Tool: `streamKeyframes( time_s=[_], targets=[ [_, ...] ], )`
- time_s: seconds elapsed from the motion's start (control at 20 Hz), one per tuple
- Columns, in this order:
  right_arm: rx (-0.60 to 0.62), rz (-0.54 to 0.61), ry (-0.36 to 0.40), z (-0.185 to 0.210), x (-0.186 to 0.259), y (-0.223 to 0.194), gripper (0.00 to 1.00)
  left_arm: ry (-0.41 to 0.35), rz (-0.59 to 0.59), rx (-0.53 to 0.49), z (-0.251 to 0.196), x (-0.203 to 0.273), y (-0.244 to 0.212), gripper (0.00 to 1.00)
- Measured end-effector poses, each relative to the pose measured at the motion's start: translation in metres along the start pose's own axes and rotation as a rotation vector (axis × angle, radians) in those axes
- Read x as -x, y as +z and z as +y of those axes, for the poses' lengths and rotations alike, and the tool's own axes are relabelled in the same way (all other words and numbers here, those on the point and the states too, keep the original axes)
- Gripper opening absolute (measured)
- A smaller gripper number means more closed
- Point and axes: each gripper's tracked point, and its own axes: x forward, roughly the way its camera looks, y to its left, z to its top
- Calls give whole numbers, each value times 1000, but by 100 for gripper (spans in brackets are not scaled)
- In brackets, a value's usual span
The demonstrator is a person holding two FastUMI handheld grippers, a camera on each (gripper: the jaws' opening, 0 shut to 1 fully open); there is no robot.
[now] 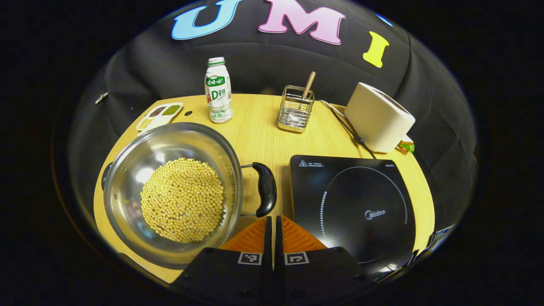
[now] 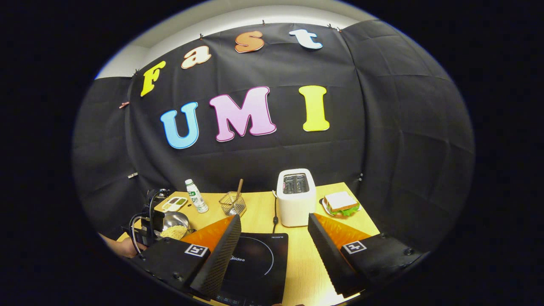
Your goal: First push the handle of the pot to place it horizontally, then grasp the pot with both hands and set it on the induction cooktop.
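Note:
A steel pot [image 1: 127, 170] holding yellow beans [image 1: 182, 199] sits on the left of the wooden table [image 1: 263, 136]. Its black side handle [image 1: 265, 189] sticks out to the right, toward the black induction cooktop [image 1: 352, 208]. A second handle [image 1: 105, 174] peeks out at the pot's left rim. My left gripper [image 1: 272, 219] is shut with nothing in it, its tips just below the right handle's near end. In the right gripper view my right gripper [image 2: 274, 225] stands open above the cooktop [image 2: 255, 263], with the pot [image 2: 174, 227] far to its left.
Behind the pot stand a milk bottle [image 1: 218, 91] and a small divided dish [image 1: 159, 115]. A wire basket [image 1: 296, 111] with a wooden stick, a white toaster [image 1: 378, 117] with its cable and a sandwich [image 2: 340, 203] on a plate line the back.

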Motion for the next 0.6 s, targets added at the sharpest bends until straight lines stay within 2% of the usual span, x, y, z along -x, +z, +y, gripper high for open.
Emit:
streamKeyframes(
  time_s=[0.2, 0.4, 0.45, 0.6],
  targets=[
    [-4, 16, 64, 11, -14, -4, 99, -14, -110, 68, -11, 48, 9, 5],
    [-4, 27, 108, 40, -25, -5, 98, 71, -280, 94, 28, 103, 45, 6],
    [2, 34, 117, 49, -28, -7, 98, 79, -323, 99, 38, 119, 55, 11],
    [16, 66, 143, 80, -38, -16, 99, 104, -408, 95, 75, 153, 80, 55]
  ],
)
